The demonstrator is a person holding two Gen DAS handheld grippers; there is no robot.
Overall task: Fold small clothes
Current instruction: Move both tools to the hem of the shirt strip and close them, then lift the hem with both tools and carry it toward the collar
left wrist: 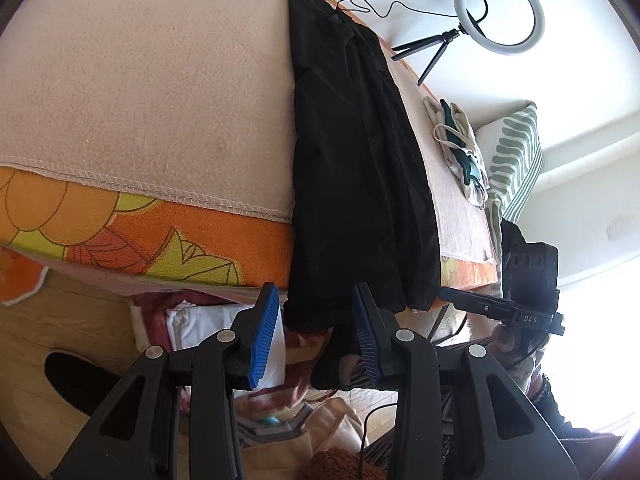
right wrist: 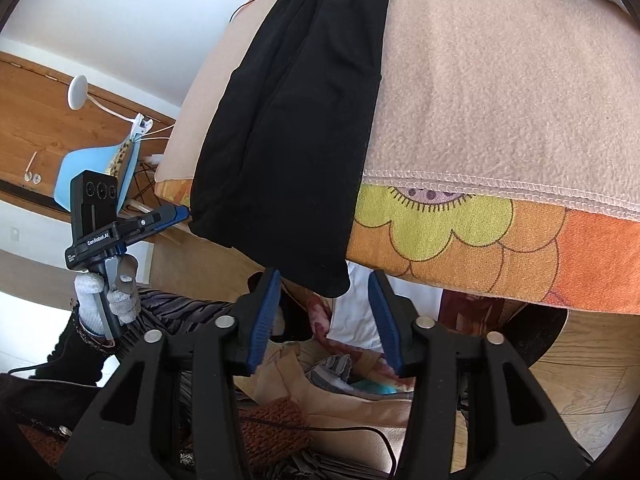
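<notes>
A long black garment (left wrist: 352, 152), folded lengthwise into a narrow strip, lies across a beige fleece blanket (left wrist: 152, 92) and runs from the top centre of the left wrist view to the lower centre, where its end hangs over the orange flowered bed edge (left wrist: 168, 248). The left gripper (left wrist: 316, 328), at the bottom centre, stands released, its blue pads either side of the hanging end without pressing it. In the right wrist view the right gripper (right wrist: 324, 320) is likewise released, jaws apart just below the garment's lower corner. A ring light on a tripod (left wrist: 496, 12) stands at upper right of the left view; a small heap of clothes (left wrist: 460, 148) lies right of the garment.
</notes>
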